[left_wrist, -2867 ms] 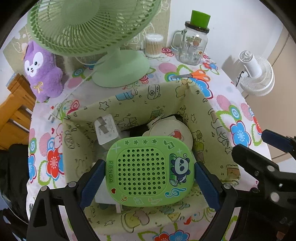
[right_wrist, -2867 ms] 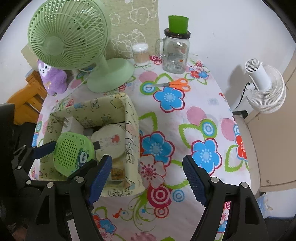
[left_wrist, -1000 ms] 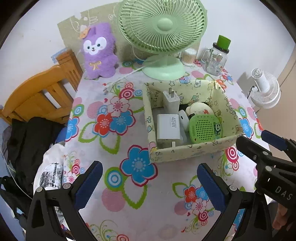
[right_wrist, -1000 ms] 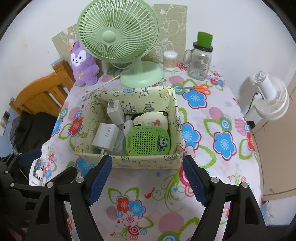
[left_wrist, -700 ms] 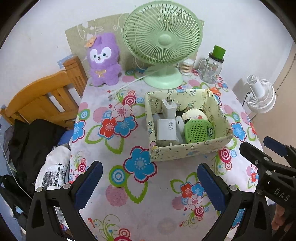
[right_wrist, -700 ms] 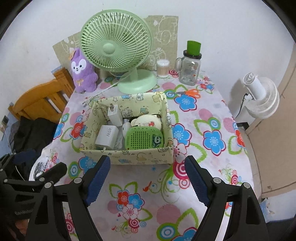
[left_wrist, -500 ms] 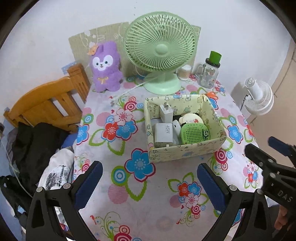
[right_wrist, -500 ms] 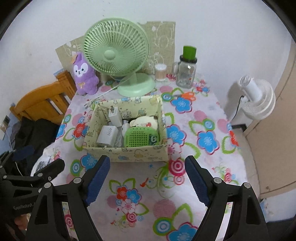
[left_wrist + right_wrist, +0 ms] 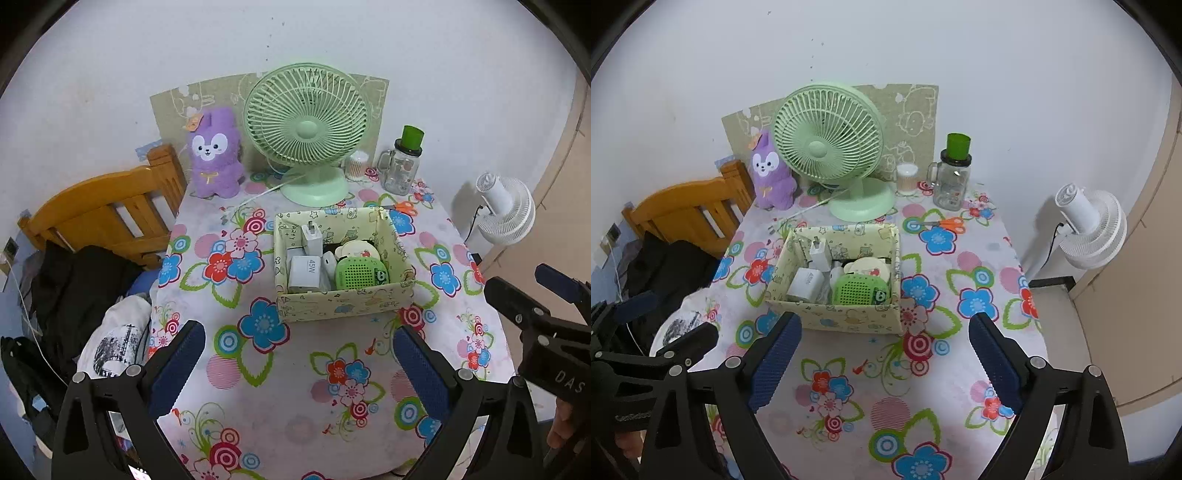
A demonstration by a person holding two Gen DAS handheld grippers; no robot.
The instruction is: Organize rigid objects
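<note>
A pale yellow patterned box (image 9: 343,304) sat near the middle of a table covered with a flowered cloth (image 9: 258,369). Inside the box lay a green speaker with a panda on it (image 9: 360,272) against the right wall, a round cream-coloured item (image 9: 356,249) just behind it, a white charger marked 45W (image 9: 304,273) to its left, and a white plug (image 9: 312,237) standing toward the box's back wall.

In front of the box, well apart from it, the left gripper (image 9: 295,363) hung over the cloth with its blue pads (image 9: 177,365) spread wide, nothing between them and touching nothing. The right gripper (image 9: 884,356) hovered to the right of the left one, likewise in front of the box; its jaws had just been opening and stood wide, empty, clear of the cloth.

Behind the box stood a green fan (image 9: 308,129), with a purple plush toy (image 9: 214,155) to its left and a glass jar with a green cap (image 9: 402,164) to its right. Orange scissors (image 9: 945,223) lay right of the box's back corner.
</note>
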